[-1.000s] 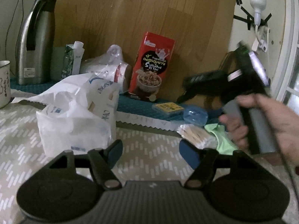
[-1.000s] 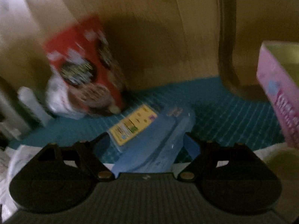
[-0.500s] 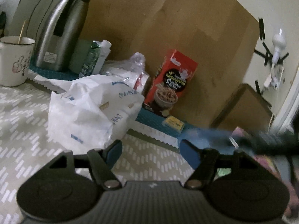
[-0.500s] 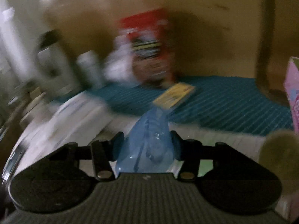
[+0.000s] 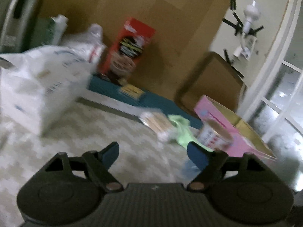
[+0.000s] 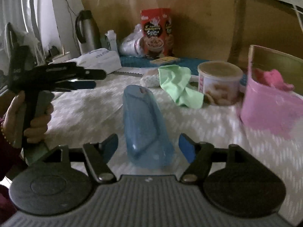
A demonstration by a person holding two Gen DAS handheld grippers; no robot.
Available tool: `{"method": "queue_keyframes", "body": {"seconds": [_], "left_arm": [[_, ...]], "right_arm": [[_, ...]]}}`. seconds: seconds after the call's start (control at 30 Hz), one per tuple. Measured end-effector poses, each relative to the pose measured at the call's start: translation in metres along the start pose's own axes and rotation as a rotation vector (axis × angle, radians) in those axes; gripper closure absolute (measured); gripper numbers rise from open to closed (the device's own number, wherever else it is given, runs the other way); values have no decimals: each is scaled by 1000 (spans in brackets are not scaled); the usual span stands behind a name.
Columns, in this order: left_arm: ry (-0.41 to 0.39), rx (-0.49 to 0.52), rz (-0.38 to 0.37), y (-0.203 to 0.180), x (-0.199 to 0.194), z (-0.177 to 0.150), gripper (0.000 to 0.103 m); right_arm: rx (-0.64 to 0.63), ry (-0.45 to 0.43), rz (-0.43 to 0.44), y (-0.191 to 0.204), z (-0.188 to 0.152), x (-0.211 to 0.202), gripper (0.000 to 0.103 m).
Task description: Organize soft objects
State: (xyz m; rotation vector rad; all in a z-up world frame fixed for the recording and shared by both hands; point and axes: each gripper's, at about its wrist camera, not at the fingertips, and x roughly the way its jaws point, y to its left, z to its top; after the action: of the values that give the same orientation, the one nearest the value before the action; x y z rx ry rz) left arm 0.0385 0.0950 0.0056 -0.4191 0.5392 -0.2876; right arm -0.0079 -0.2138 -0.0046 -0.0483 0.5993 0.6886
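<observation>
In the right wrist view my right gripper [image 6: 147, 147] is open, and a translucent blue plastic case [image 6: 145, 124] lies on the patterned cloth between its fingers, not clamped. A light green cloth [image 6: 178, 85] lies crumpled beyond it, and a pink box [image 6: 272, 106] at the right holds a pink cloth [image 6: 272, 77]. My left gripper [image 6: 89, 80] is held at the left. In the blurred left wrist view my left gripper [image 5: 152, 154] is open and empty above the cloth, with the green cloth [image 5: 181, 130] and the pink box [image 5: 238, 130] ahead at the right.
A round tub [image 6: 219, 81] stands beside the green cloth. A white plastic bag [image 5: 37, 79], a red cereal box [image 6: 157, 32], a steel flask [image 6: 87, 32] and a small yellow packet [image 6: 166, 60] sit toward the back. A bundle of cotton swabs [image 5: 155, 121] lies near the green cloth.
My right gripper has opened and the blue case now rests on the table between its fingers. The right view has pulled back. My left gripper has swung right, toward the pink box.
</observation>
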Motion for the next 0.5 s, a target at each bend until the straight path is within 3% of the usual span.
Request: {"method": "queue_keyframes", "body": {"seconds": [0.13, 0.3, 0.4, 0.47, 0.5], "left_arm": [[49, 63, -38, -28, 13, -3, 20], [106, 115, -23, -47, 34, -9, 20], [172, 102, -55, -48, 43, -15, 28], [179, 114, -78, -55, 42, -22, 29], [183, 114, -79, -58, 40, -24, 29]], "right_arm": [[17, -18, -23, 4, -19, -3, 27], [8, -46, -28, 9, -29, -5, 27], [-15, -59, -23, 14, -31, -5, 29], [-40, -60, -35, 16, -33, -3, 44], [-54, -68, -48, 17, -34, -2, 47]]}}
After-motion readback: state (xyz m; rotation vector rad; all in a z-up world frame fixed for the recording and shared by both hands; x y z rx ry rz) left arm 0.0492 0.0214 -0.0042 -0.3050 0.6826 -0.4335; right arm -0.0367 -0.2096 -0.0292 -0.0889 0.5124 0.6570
